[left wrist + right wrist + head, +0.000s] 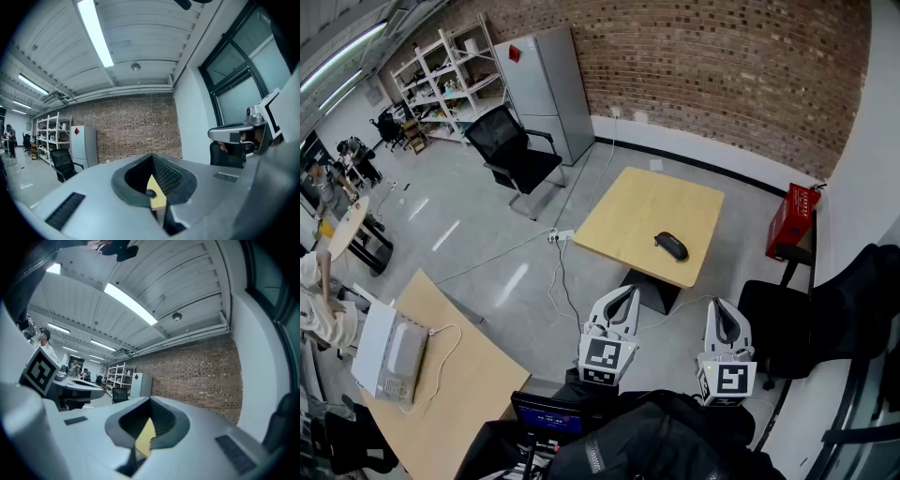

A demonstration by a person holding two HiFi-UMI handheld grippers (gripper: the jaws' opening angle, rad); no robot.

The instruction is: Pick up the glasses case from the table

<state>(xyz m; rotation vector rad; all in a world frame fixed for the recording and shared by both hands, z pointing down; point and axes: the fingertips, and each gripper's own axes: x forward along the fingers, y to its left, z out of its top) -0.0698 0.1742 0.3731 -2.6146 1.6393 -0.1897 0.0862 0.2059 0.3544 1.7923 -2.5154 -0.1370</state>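
Brick-walled room, square wooden worktop (628, 202): the dark glasses case (671, 246) lies near its right edge. Left tongs (627, 291) and right tongs (719, 304) hang closed, empty, well short. The case is probably light, rigid, smooth; best pinched across its narrow middle.

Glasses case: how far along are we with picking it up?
Nothing looks done yet: the glasses case lies on the table, untouched. Nothing is in hand: the left gripper and right gripper are shut, empty and short of the table. Left to do: approach, open, grasp and lift.
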